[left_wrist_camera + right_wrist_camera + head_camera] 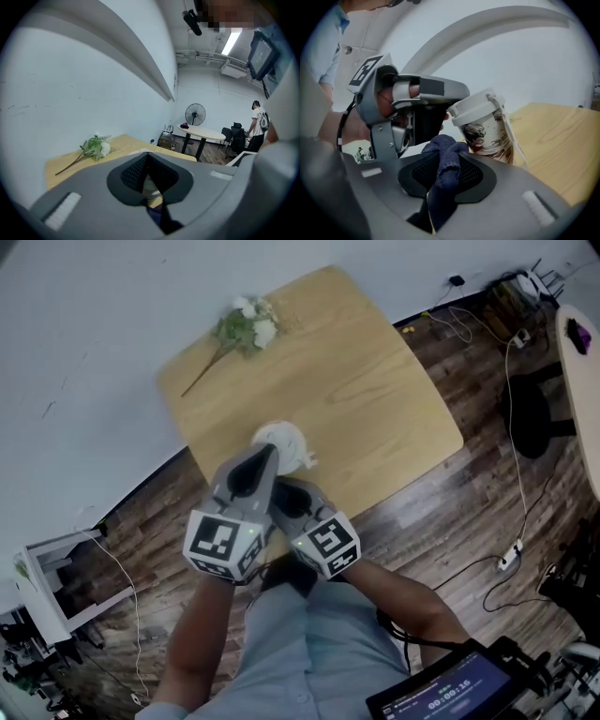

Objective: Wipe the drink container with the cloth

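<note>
Gripping the cup [279,440] up by its white lid, the left gripper [261,463] has its jaws narrowed on it, over the near edge of the table [375,381]. I can't tell whether the cup stands or is lifted. The right gripper [291,495] pinches a dark blue cloth [445,159], its bunched end just beside the cup's printed side. A hard sideways rub could twist the tilted cup out of that high hold or pop the lid. A weak pinch could lose the cloth.
</note>
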Demonstrator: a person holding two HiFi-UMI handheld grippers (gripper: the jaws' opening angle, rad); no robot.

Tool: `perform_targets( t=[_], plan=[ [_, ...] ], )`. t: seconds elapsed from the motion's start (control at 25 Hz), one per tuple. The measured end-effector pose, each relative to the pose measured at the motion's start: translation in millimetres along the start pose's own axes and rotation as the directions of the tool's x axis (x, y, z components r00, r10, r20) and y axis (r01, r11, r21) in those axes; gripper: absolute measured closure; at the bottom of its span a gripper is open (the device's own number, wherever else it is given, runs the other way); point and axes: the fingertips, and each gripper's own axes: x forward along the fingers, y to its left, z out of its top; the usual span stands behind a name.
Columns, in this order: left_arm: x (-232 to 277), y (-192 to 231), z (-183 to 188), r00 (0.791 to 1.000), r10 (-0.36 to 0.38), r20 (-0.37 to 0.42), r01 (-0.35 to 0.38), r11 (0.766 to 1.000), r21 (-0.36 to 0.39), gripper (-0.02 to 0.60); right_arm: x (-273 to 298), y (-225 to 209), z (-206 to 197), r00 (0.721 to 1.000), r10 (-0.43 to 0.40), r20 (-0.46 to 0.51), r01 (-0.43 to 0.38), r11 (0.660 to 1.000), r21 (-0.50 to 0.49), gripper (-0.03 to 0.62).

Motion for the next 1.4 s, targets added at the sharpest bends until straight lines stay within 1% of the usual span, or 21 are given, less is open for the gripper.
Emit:
perform_targets(
  t=[0.16, 0.28, 0.36, 0.44, 0.6, 0.72, 0.84, 0.88, 0.92, 0.96, 1.0, 1.08, 1.16, 1.2, 1.24, 1.28, 1.32, 1.4],
  plan=[
    [1, -2, 0, 1.0, -0.001, -0.006, 0.001, 1.0, 0.004, 0.569, 3, -13, 6, 0.995, -0.067, 0.077, 0.054, 0.987, 0.151, 0.5],
    [3, -2, 0, 1.0, -0.003, -0.009, 0.003, 1.0, 0.008, 0.569, 3, -17, 7, 0.987, -0.092, 0.128, 0.061, 0.971, 0.231, 0.5],
    [4, -3, 1, 1.0, -0.004, -0.01, 0.004, 1.0, 0.011, 0.57, 4, -20, 5, 0.984, -0.105, 0.142, 0.061, 0.956, 0.286, 0.5],
    [5, -5, 1, 1.0, -0.007, -0.011, 0.008, 1.0, 0.014, 0.569, 6, -28, -3, 0.984, -0.123, 0.128, 0.073, 0.939, 0.337, 0.5],
    [7, -6, 1, 1.0, -0.013, -0.013, 0.013, 1.0, 0.017, 0.569, 13, -47, -29, 0.986, -0.153, 0.064, 0.113, 0.901, 0.418, 0.5],
    [8, -6, 1, 1.0, -0.016, -0.013, 0.017, 1.0, 0.02, 0.569, 17, -60, -46, 0.985, -0.17, 0.019, 0.144, 0.884, 0.445, 0.5],
    [8, -6, 1, 1.0, -0.015, -0.013, 0.015, 1.0, 0.02, 0.569, 20, -63, -51, 0.984, -0.176, -0.001, 0.157, 0.876, 0.456, 0.502],
    [7, -6, 1, 1.0, -0.015, -0.013, 0.015, 1.0, 0.02, 0.569, 21, -63, -53, 0.984, -0.179, -0.016, 0.165, 0.868, 0.469, 0.502],
    [7, -5, 1, 1.0, -0.015, -0.014, 0.016, 1.0, 0.02, 0.569, 22, -65, -55, 0.982, -0.185, -0.039, 0.18, 0.853, 0.491, 0.502],
    [7, -5, 1, 1.0, -0.016, -0.015, 0.016, 1.0, 0.02, 0.569, 22, -68, -60, 0.978, -0.194, -0.07, 0.202, 0.83, 0.521, 0.502],
    [7, -5, 1, 1.0, -0.016, -0.016, 0.017, 1.0, 0.021, 0.569, 21, -71, -65, 0.974, -0.203, -0.104, 0.226, 0.8, 0.555, 0.502],
    [7, -5, 0, 1.0, -0.017, -0.016, 0.017, 1.0, 0.019, 0.569, 18, -77, -74, 0.965, -0.213, -0.156, 0.263, 0.731, 0.63, 0.502],
    [8, -5, 0, 1.0, -0.017, -0.014, 0.017, 1.0, 0.018, 0.571, 15, -82, -81, 0.96, -0.211, -0.185, 0.279, 0.663, 0.695, 0.502],
    [8, -5, 1, 1.0, -0.017, -0.014, 0.017, 1.0, 0.019, 0.569, 14, -84, -83, 0.959, -0.208, -0.194, 0.283, 0.636, 0.718, 0.502],
    [8, -5, 0, 1.0, -0.016, -0.014, 0.017, 1.0, 0.019, 0.569, 14, -85, -85, 0.958, -0.205, -0.2, 0.285, 0.617, 0.734, 0.502],
    [8, -5, 0, 1.0, -0.016, -0.013, 0.016, 1.0, 0.02, 0.569, 14, -86, -85, 0.958, -0.202, -0.203, 0.285, 0.606, 0.743, 0.502],
    [8, -5, 0, 1.0, -0.016, -0.013, 0.016, 1.0, 0.02, 0.569, 14, -86, -85, 0.958, -0.201, -0.205, 0.286, 0.602, 0.746, 0.502],
    [8, -5, 0, 1.0, -0.015, -0.013, 0.015, 1.0, 0.021, 0.569, 14, -86, -84, 0.957, -0.205, -0.204, 0.288, 0.609, 0.739, 0.502]
  ],
)
